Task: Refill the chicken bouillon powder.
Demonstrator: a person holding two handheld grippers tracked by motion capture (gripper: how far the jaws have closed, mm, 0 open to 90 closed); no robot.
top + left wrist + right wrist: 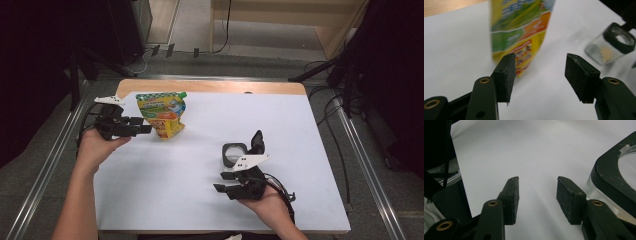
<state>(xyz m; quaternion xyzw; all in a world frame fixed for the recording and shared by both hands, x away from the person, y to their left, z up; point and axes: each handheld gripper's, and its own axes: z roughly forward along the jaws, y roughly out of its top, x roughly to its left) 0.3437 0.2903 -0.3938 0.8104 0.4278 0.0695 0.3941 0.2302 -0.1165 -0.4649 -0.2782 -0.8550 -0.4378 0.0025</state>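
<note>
Left tool (145, 125), jaws spread wide and empty, faces a printed pouch (162, 114) that stands upright near the far left corner of the worktop (300, 125); in the left gripper view the pouch (520, 32) rises just beyond the left-hand pad, not yet between the jaws. Right tool (223, 181), jaws likewise parted with nothing in them, lies toward the near edge, just beside a small glass jar (234, 152) with a dark rim; in the right gripper view the jar (616, 177) sits close against the right-hand jaw. The pouch is judged light, soft-walled and glossy, so it will likely buckle or slip under a hard pinch; the firmer side seam or the stiff neck below the green cap (182, 94) seems the better hold. The jar is judged rigid, smooth and breakable, best taken across its body below the rim.
</note>
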